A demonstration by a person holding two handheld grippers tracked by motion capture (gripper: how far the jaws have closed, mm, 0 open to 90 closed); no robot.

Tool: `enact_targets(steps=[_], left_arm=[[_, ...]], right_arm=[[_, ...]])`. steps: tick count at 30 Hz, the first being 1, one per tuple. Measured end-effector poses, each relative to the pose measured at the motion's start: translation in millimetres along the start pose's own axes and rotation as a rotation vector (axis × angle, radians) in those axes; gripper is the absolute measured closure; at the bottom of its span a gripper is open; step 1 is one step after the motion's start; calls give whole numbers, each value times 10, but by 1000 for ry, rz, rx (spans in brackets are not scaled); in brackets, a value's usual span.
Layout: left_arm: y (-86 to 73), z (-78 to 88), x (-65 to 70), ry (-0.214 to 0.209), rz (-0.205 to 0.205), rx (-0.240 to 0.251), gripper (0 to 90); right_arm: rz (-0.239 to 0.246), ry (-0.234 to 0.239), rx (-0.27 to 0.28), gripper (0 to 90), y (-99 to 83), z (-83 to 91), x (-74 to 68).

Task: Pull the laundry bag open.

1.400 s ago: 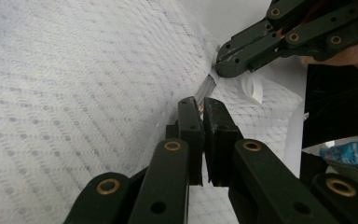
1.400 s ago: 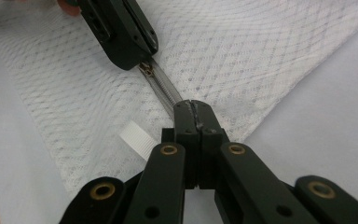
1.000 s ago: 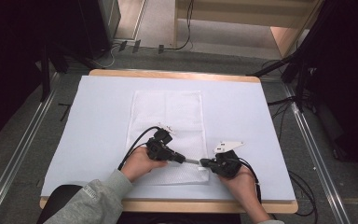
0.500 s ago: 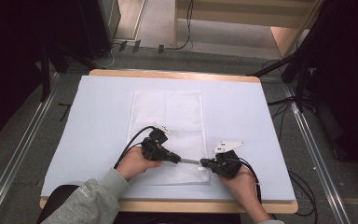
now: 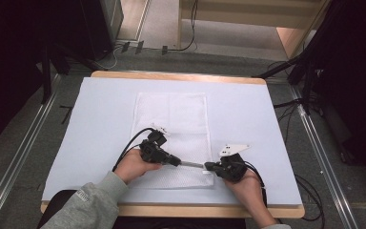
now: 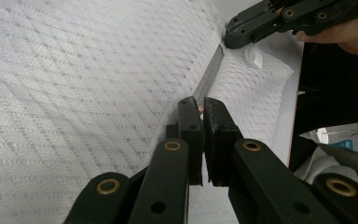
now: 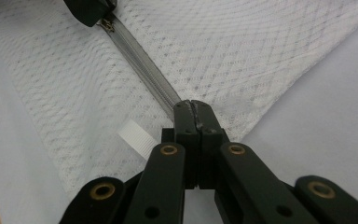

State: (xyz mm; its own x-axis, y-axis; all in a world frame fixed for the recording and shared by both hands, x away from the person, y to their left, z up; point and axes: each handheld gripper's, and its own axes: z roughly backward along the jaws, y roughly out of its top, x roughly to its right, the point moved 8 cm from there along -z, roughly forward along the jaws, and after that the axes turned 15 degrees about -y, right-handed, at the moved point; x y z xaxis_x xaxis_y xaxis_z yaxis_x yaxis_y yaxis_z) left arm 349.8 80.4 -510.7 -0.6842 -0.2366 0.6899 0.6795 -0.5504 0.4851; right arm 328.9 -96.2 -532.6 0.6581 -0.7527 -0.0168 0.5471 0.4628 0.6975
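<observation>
A white mesh bag [image 5: 171, 114] lies flat on the table, with a grey zipper [image 5: 192, 165] along its near edge. My left gripper [image 5: 177, 162] is shut on the zipper pull [image 7: 108, 23], and a small copper bit shows between its jaws [image 6: 200, 105]. My right gripper [image 5: 208, 167] is shut on the zipper's end at the bag's near right corner [image 7: 193, 106]. The zipper [image 7: 140, 65] runs taut between the two grippers. A white ribbon tag [image 7: 137, 137] sticks out of the corner beside the right jaws.
A white sheet [image 5: 100, 119] covers the wooden table [image 5: 171, 210]. Metal rails run along both sides of it, and cables lie on the floor behind. Dark equipment stands at the far left and right.
My left gripper has slid a little to the left along the bag's near edge, away from the right gripper. The grey strip between them is slightly longer. The right gripper has stayed put.
</observation>
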Motion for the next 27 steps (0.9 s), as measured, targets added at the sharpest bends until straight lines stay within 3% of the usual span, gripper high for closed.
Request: enact_targets(steps=[15,24,27], left_arm=[[-86,168,-15,16,11,7,881],[-123,182,-30,26,12,-6,882],[-133,226,-59,29,33,9,881]], right_arm=[[6,4,-4,900,2,-1,2],[11,2,-3,900,5,-3,3],[10,2,-7,900,5,-3,1]])
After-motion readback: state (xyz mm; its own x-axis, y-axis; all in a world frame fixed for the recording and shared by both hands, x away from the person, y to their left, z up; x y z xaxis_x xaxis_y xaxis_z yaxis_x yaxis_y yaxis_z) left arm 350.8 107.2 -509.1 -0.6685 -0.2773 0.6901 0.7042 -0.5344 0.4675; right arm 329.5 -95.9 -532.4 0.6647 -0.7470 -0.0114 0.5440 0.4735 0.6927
